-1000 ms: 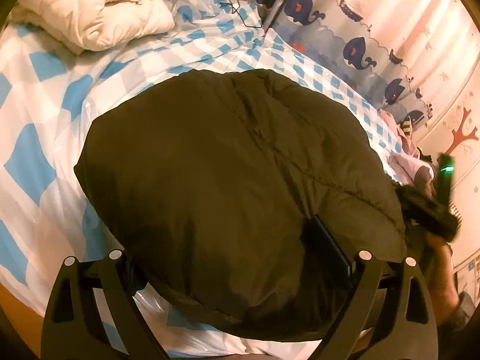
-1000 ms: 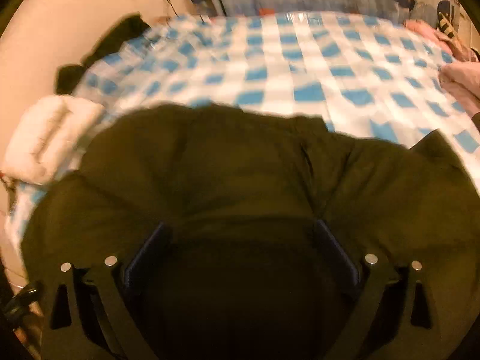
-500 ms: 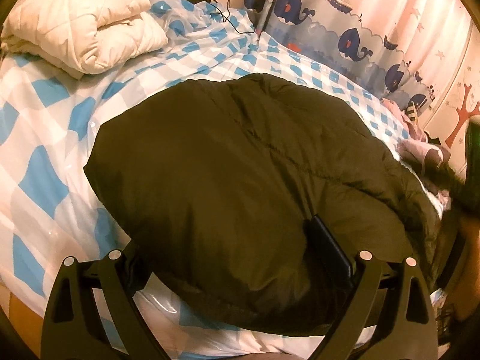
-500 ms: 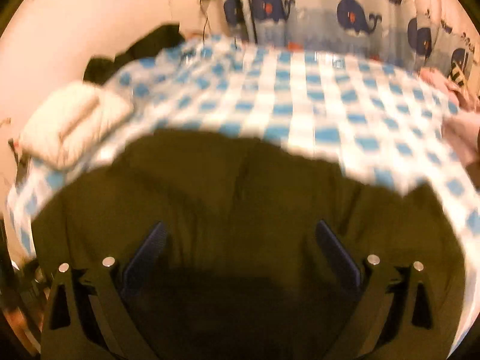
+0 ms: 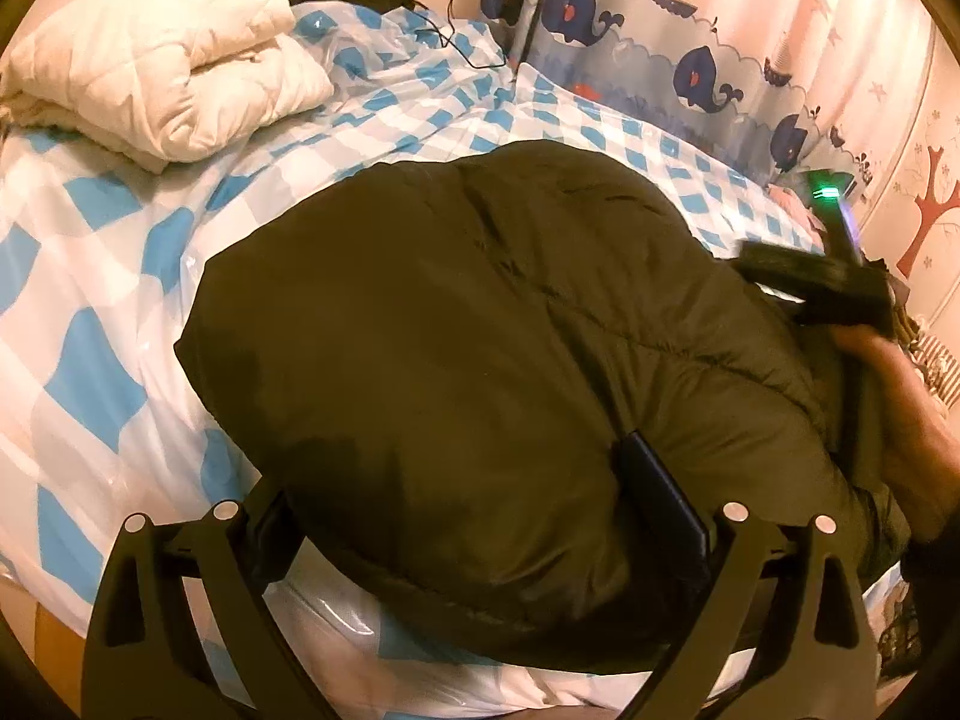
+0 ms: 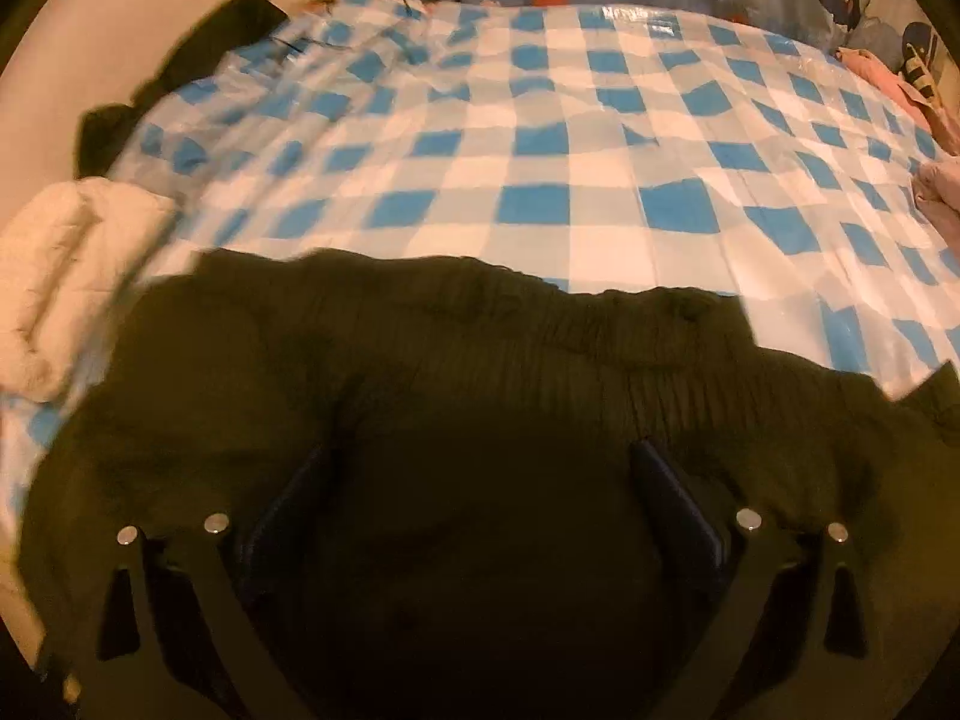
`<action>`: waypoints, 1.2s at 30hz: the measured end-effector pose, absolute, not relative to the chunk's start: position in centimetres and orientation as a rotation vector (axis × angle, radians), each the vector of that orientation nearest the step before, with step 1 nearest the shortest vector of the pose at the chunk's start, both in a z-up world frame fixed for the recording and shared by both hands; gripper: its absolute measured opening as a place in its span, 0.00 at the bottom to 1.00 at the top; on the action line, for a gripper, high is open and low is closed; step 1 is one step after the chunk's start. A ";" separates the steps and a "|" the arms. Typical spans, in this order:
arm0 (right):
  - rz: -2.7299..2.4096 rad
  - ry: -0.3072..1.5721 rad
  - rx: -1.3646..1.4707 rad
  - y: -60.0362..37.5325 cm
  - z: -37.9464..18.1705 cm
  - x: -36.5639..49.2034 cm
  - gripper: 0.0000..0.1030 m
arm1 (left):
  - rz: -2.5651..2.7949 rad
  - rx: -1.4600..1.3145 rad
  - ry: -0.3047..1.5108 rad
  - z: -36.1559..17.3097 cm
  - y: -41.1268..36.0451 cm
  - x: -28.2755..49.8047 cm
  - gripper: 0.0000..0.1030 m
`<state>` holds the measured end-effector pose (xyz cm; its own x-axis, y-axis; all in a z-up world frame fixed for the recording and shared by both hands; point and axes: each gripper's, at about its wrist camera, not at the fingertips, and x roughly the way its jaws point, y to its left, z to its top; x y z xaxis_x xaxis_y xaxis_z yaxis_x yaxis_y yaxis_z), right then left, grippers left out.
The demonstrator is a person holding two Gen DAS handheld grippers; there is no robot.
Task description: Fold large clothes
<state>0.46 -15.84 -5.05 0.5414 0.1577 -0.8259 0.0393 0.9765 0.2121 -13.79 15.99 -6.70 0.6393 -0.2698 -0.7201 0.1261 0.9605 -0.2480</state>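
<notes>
You held both hand-held grippers wide open, left (image 5: 480,516) and right (image 6: 480,504), gripping nothing, straddling the puffy jacket (image 5: 480,330) mid-frame, probably to flatten it on the bed (image 6: 540,150).

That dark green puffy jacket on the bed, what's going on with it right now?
A person is working on the dark green jacket with two handheld grippers on a bed covered by a blue and white checked sheet. The left gripper and the right gripper both sit over it with fingers spread wide, the fabric bulging between them. The jacket lies bunched in a rounded heap near the bed's edge. A folded white quilt sits off to the side.
</notes>
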 end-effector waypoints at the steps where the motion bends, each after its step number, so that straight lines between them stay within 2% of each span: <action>1: 0.089 0.970 0.216 -15.8 -4.2 -0.8 0.93 | -0.237 -0.211 0.857 -6.8 16.4 -13.8 0.89; 3: 0.136 0.904 0.196 -15.6 -1.7 -5.0 0.93 | -0.256 -0.276 0.877 -7.2 17.2 -13.5 0.89; 6: 0.185 0.889 0.136 -15.1 -0.8 -9.9 0.93 | -0.270 -0.403 0.914 -8.1 19.0 -13.1 0.89; 9: 0.227 1.045 0.042 -15.0 -4.3 -12.9 0.93 | -0.267 -0.446 0.927 -8.5 19.8 -13.1 0.89; 10: 0.237 1.029 0.068 -16.0 -4.6 -14.0 0.93 | -0.266 -0.449 0.926 -8.5 19.9 -13.2 0.89; 14: 0.118 0.796 0.347 -23.7 -1.0 -19.4 0.93 | -0.262 -0.509 0.929 -8.3 21.4 -13.2 0.89; 18: -0.072 0.714 0.638 -32.1 -1.2 -25.2 0.93 | -0.261 -0.637 0.977 -9.8 22.8 -11.7 0.89; 22: -0.167 0.772 0.871 -37.8 -5.0 -30.5 0.93 | -0.244 -0.654 0.983 -10.0 22.3 -10.8 0.91; 24: -0.102 0.804 1.094 -39.4 -8.3 -31.5 0.93 | -0.228 -0.669 0.999 -10.1 22.3 -10.2 0.91; 27: 0.059 0.748 1.296 -39.5 -10.9 -30.9 0.93 | -0.203 -0.702 1.038 -10.2 22.2 -9.6 0.91; 28: 0.092 0.740 1.327 -39.3 -11.3 -30.4 0.93 | -0.204 -0.711 1.048 -10.1 22.1 -9.4 0.89; 29: 0.131 0.731 1.348 -39.0 -11.8 -29.7 0.93 | -0.216 -0.722 1.061 -10.1 21.8 -9.2 0.84; 30: 0.154 0.738 1.343 -38.6 -12.1 -28.5 0.93 | -0.235 -0.724 1.087 -10.2 21.4 -9.0 0.66; 31: 0.156 0.741 1.332 -38.5 -12.1 -28.0 0.91 | -0.236 -0.718 1.106 -10.2 21.1 -8.7 0.57; 32: 0.158 0.735 1.320 -38.4 -12.0 -27.3 0.73 | -0.231 -0.713 1.111 -10.1 20.9 -8.7 0.52; 33: 0.157 0.740 1.284 -38.1 -11.6 -26.6 0.28 | -0.233 -0.697 1.115 -9.9 20.6 -8.6 0.41; 34: 0.151 0.740 1.260 -38.0 -11.1 -26.7 0.27 | -0.234 -0.678 1.115 -9.5 20.3 -8.7 0.32; 36: 0.196 0.718 1.236 -38.0 -10.1 -26.2 0.18 | -0.236 -0.631 1.098 -8.3 19.7 -9.2 0.23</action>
